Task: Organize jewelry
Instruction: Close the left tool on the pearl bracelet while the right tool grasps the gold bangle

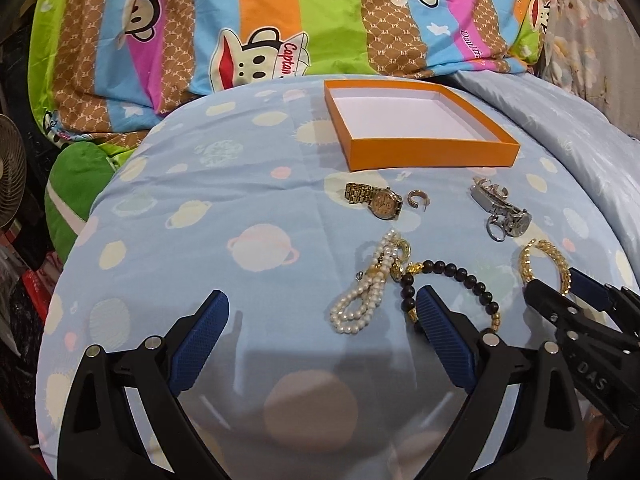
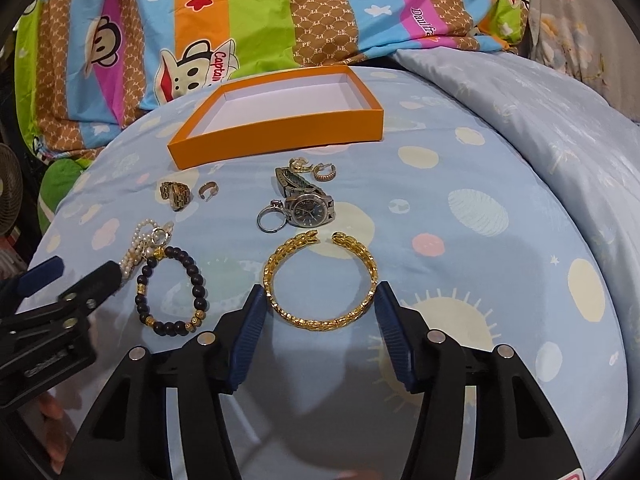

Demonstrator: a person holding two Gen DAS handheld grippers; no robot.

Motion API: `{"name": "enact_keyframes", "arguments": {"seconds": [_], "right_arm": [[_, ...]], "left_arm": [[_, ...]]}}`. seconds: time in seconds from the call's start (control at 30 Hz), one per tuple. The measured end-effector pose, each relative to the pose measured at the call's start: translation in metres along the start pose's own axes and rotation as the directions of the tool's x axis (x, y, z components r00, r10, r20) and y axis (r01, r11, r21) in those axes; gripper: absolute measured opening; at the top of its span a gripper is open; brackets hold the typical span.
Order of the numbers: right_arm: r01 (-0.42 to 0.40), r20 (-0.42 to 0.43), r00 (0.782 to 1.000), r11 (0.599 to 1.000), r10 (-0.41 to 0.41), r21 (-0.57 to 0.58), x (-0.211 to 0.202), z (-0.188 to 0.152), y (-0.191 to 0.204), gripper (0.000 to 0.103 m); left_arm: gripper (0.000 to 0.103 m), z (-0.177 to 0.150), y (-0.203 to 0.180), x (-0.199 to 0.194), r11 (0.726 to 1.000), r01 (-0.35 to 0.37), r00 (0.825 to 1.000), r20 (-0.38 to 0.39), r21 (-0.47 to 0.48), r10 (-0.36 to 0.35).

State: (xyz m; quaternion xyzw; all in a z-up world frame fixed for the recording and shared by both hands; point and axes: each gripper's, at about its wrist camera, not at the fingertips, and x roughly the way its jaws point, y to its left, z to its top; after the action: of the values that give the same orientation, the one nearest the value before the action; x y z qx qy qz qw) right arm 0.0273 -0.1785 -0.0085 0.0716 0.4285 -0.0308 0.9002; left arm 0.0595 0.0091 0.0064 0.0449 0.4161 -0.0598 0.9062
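Note:
An empty orange tray (image 1: 432, 155) (image 2: 276, 136) lies on the blue bedspread. In front of it lie a gold watch (image 1: 376, 199) (image 2: 176, 196), a small hoop earring (image 1: 418, 199) (image 2: 209, 190), a silver watch (image 1: 504, 208) (image 2: 308, 204) with a ring (image 2: 270, 218), a pearl strand (image 1: 368, 292) (image 2: 140, 248), a black bead bracelet (image 1: 452, 276) (image 2: 172, 292) and a gold bangle (image 1: 548, 264) (image 2: 320, 276). My left gripper (image 1: 322, 304) is open, above the bed just short of the pearls and beads. My right gripper (image 2: 320, 292) is open, its pads on either side of the gold bangle's near half.
A bright cartoon-print quilt (image 1: 240, 20) is heaped behind the tray. A pale blue duvet (image 2: 540, 120) rises at the right. A green cushion (image 1: 76, 192) and a fan (image 1: 10, 172) sit off the bed's left edge.

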Motion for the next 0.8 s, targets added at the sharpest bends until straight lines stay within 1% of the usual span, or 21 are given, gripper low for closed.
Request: {"name": "enact_keyframes", "arguments": {"seconds": [0.03, 0.07, 0.1, 0.17, 0.27, 0.33, 0.37, 0.43, 0.5, 0.53, 0.57, 0.6, 0.67, 0.7, 0.73, 0.77, 0.8], "right_arm": [[0.000, 0.001, 1.000, 1.000, 0.000, 0.002, 0.000, 0.000, 0.000, 0.055], [-0.001, 0.001, 1.000, 1.000, 0.001, 0.003, 0.000, 0.000, 0.000, 0.055], [-0.001, 0.000, 1.000, 1.000, 0.001, 0.003, 0.000, 0.000, 0.000, 0.055], [0.002, -0.001, 1.000, 1.000, -0.002, -0.001, 0.000, 0.000, 0.000, 0.055], [0.007, -0.002, 1.000, 1.000, -0.007, -0.006, 0.000, 0.000, 0.001, 0.055], [0.006, -0.003, 1.000, 1.000, -0.006, -0.006, 0.000, 0.000, 0.001, 0.055], [0.005, -0.002, 1.000, 1.000, -0.005, -0.005, 0.000, 0.000, 0.001, 0.055], [0.005, -0.002, 1.000, 1.000, -0.005, -0.005, 0.000, 0.000, 0.001, 0.055], [0.005, -0.001, 1.000, 1.000, -0.005, -0.005, 0.000, 0.000, 0.001, 0.055], [0.003, 0.001, 1.000, 1.000, -0.003, -0.004, 0.000, 0.000, 0.001, 0.055], [0.002, 0.001, 1.000, 1.000, -0.002, -0.003, 0.000, 0.000, 0.001, 0.055], [0.003, 0.002, 1.000, 1.000, -0.003, -0.003, 0.000, -0.001, 0.001, 0.055], [0.001, 0.005, 1.000, 1.000, -0.001, 0.000, -0.001, -0.001, 0.001, 0.055], [0.000, 0.007, 1.000, 1.000, 0.000, 0.003, -0.001, -0.001, 0.000, 0.054], [-0.002, 0.013, 1.000, 1.000, 0.002, 0.009, -0.002, -0.001, -0.001, 0.054], [-0.005, 0.019, 1.000, 1.000, 0.005, 0.015, -0.004, -0.001, -0.002, 0.054], [-0.007, 0.028, 1.000, 1.000, 0.007, 0.021, -0.005, -0.001, -0.004, 0.054]], "left_arm": [[0.092, 0.000, 0.000, 0.003, 1.000, -0.001, 1.000, -0.005, -0.001, 0.001], [0.088, 0.001, 0.000, 0.006, 1.000, -0.005, 1.000, -0.011, -0.004, 0.005], [0.083, 0.001, 0.001, 0.008, 1.000, -0.004, 1.000, -0.018, -0.008, 0.004], [0.078, 0.003, 0.004, 0.012, 1.000, -0.010, 1.000, -0.026, -0.028, 0.009], [0.070, 0.004, 0.009, 0.017, 0.999, 0.001, 0.999, -0.043, -0.050, -0.003], [0.069, 0.004, 0.007, 0.018, 0.999, 0.002, 0.999, -0.046, -0.043, -0.004], [0.066, 0.004, 0.005, 0.017, 0.999, 0.002, 0.999, -0.043, -0.034, -0.003], [0.059, 0.003, 0.002, 0.017, 1.000, 0.014, 0.999, -0.043, -0.017, -0.015], [0.048, 0.003, 0.000, 0.017, 1.000, 0.021, 0.999, -0.045, -0.007, -0.021], [0.044, 0.003, 0.000, 0.016, 1.000, 0.024, 0.999, -0.042, -0.006, -0.024], [0.036, 0.003, -0.001, 0.016, 0.999, 0.033, 0.999, -0.040, -0.005, -0.033], [0.034, 0.003, -0.001, 0.016, 0.999, 0.039, 0.998, -0.039, -0.004, -0.040], [0.033, 0.003, 0.000, 0.015, 0.999, 0.044, 0.998, -0.036, -0.007, -0.045], [0.029, 0.003, 0.001, 0.013, 0.999, 0.047, 0.998, -0.032, -0.010, -0.047], [0.028, 0.003, 0.001, 0.012, 0.999, 0.049, 0.998, -0.026, -0.013, -0.050], [0.015, 0.002, 0.002, 0.010, 0.998, 0.053, 0.998, -0.018, -0.016, -0.053], [0.004, 0.002, 0.003, 0.008, 0.998, 0.060, 0.998, -0.016, -0.018, -0.060]]}}
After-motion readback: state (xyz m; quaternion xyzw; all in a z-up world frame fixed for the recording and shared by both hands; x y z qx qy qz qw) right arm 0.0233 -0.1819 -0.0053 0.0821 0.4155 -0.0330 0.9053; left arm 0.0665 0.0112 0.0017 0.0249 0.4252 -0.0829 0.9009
